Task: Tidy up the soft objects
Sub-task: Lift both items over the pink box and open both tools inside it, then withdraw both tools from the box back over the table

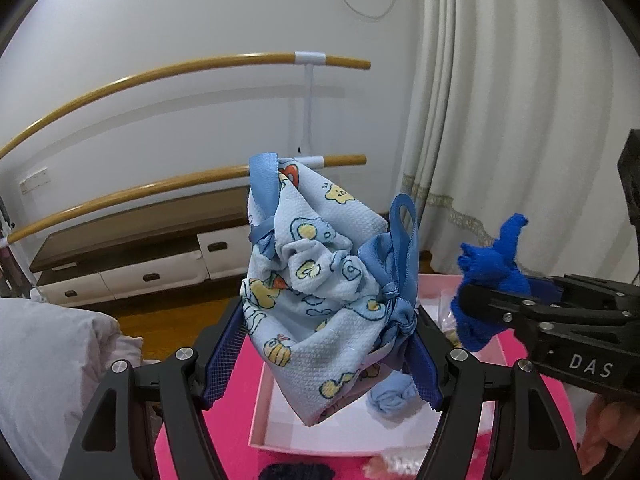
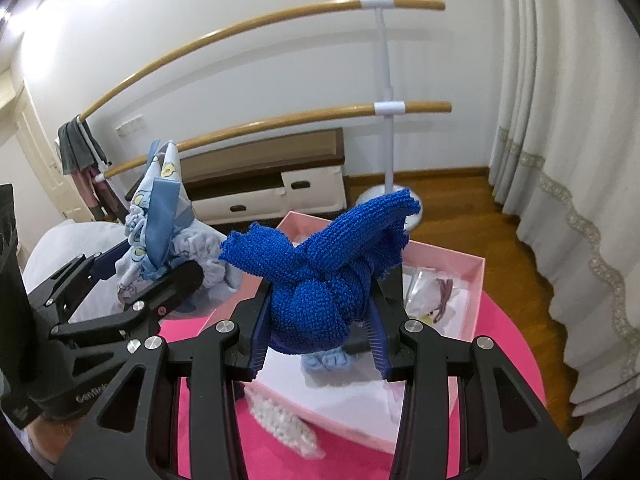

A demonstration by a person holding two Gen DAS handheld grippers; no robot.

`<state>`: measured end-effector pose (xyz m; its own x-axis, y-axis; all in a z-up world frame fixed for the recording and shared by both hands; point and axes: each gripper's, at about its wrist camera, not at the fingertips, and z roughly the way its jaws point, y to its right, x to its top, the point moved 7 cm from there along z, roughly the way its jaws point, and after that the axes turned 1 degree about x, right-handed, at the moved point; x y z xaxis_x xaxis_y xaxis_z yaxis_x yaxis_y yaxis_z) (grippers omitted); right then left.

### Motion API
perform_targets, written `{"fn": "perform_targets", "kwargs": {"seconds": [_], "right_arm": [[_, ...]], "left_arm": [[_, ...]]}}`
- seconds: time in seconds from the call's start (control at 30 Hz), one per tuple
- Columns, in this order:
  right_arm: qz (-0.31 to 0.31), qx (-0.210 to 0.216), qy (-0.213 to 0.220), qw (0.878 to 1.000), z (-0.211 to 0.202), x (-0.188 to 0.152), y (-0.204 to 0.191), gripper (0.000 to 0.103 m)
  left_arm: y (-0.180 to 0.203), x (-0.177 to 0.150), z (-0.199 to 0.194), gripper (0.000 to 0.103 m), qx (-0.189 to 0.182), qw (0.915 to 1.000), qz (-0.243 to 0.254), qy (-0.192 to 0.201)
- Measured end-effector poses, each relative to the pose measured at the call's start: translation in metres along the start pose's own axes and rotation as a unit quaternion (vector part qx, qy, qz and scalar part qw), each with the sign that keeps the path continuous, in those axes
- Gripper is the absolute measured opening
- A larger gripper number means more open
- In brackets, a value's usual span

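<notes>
Left gripper [image 1: 326, 356] fingers clamp printed drawstring pouch [image 1: 316, 292], held above pink box [image 1: 264, 412]. Right gripper [image 2: 320, 344] fingers grasp blue knit bundle [image 2: 320, 280] over same box. Risk: dangling ribbon [image 1: 402, 248] snags fingers on release; both grippers close together, could collide.

A room in a home: long cream curtains [image 2: 568, 200] hang at the right of the frame, a low TV cabinet [image 2: 272, 184] with white drawers stands against the white wall at centre, wooden floor [image 2: 460, 208] below, and a two-rail wooden barre [image 2: 280, 120] before it.
</notes>
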<state>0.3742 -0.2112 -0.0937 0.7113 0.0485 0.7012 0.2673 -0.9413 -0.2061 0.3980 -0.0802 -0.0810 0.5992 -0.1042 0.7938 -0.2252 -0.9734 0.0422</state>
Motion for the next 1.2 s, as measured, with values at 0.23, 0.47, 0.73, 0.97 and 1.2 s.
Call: {"fn": "perform_targets", "kwargs": {"seconds": [0.23,0.47,0.73,0.97,1.2], "right_arm": [[0.012,0.002,-0.027,1.000,0.030,-0.001,0.015,0.039],[0.018,0.003,-0.045,0.999,0.048,-0.002,0.023,0.039],[0.030,0.001,-0.071,0.997,0.073,-0.008,0.030,0.043],[0.048,0.000,-0.079,0.996,0.080,-0.014,0.037,0.053],[0.055,-0.010,-0.063,0.996,0.072,-0.010,0.040,0.103]], "left_arm": [[0.011,-0.001,0.028,0.069,0.001,0.9996,0.008,-0.028],[0.014,-0.002,0.059,0.069,0.006,0.9984,0.015,-0.055],[0.022,-0.004,0.097,0.073,0.010,0.9944,0.030,-0.101],[0.029,-0.003,0.118,0.074,0.013,0.9915,0.038,-0.123],[0.033,0.005,0.108,0.100,0.037,0.9937,0.057,-0.089]]}}
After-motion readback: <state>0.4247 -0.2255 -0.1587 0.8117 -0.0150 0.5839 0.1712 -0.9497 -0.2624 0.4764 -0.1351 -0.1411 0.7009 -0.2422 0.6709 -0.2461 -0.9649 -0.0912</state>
